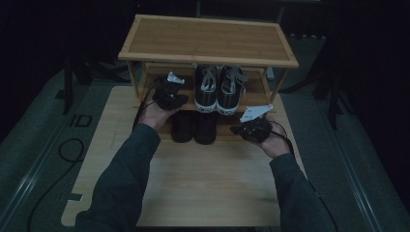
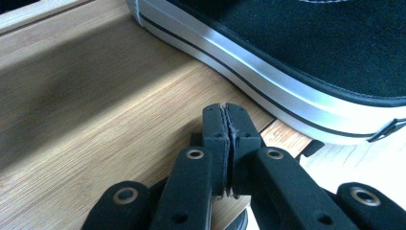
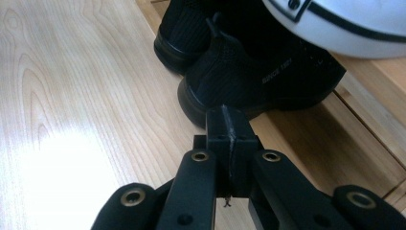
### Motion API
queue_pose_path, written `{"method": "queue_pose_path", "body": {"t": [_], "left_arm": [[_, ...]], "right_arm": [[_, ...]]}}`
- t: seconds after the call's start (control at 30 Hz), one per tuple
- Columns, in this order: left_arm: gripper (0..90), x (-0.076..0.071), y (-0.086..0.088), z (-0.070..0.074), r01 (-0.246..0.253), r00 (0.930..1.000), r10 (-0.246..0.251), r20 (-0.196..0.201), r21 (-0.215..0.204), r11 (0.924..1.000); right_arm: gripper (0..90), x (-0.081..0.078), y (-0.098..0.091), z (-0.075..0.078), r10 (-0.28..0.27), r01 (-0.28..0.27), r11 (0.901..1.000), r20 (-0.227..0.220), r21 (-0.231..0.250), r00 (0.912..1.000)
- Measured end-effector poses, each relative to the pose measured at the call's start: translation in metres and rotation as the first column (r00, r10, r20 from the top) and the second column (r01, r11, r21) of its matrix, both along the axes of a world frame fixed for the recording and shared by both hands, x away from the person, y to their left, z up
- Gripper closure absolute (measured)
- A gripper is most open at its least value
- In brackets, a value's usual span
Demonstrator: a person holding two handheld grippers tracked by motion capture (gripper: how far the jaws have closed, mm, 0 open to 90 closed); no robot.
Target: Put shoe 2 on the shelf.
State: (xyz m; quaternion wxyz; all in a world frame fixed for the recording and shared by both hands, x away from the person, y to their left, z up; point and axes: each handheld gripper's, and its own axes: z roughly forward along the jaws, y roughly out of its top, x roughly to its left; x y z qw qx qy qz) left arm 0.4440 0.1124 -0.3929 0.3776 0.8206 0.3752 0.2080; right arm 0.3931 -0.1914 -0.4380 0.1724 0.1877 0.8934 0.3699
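Left gripper (image 2: 231,125) pressed together, nothing pinched, hovering over the middle shelf (image 2: 95,110) of the bamboo shoe rack (image 1: 208,38), just beside the white-soled black canvas sneakers (image 1: 220,89). Right gripper (image 3: 229,125) likewise pressed together and empty, above the wooden surface (image 3: 62,96), near the heels of the black shoes (image 3: 249,67) on the bottom shelf.

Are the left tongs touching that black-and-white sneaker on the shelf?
Apart. In the left gripper view the shut left tongs stop short of the sneaker, with bare wooden shelf showing between.
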Motion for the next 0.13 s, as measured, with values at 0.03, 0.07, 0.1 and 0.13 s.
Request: {"method": "queue_pose_path", "body": {"t": [0.03,0.07,0.1,0.13], "left_arm": [[88.4,-0.0001,-0.0001,-0.0001,-0.004,1.0,0.004,0.002,0.0,1.0],[88.4,-0.0002,-0.0001,-0.0001,-0.006,1.0,0.006,0.002,0.001,1.0],[88.5,-0.0002,0.0,0.0,-0.01,0.9999,0.01,0.005,0.005,0.9999],[88.5,-0.0001,0.0002,0.0,-0.013,0.9999,0.013,0.007,0.004,0.9999]], "right_arm": [[90.0,-0.0004,-0.0004,-0.0003,-0.002,0.002,1.0,-0.004,-0.002,1.0],[90.0,-0.001,-0.0012,-0.0011,-0.001,0.001,1.0,-0.005,-0.003,1.0],[90.0,-0.0012,-0.0016,-0.0016,-0.001,0.001,1.0,-0.005,-0.003,1.0],[90.0,-0.0015,-0.0024,-0.0024,-0.003,0.003,1.0,-0.007,-0.005,1.0]]}}
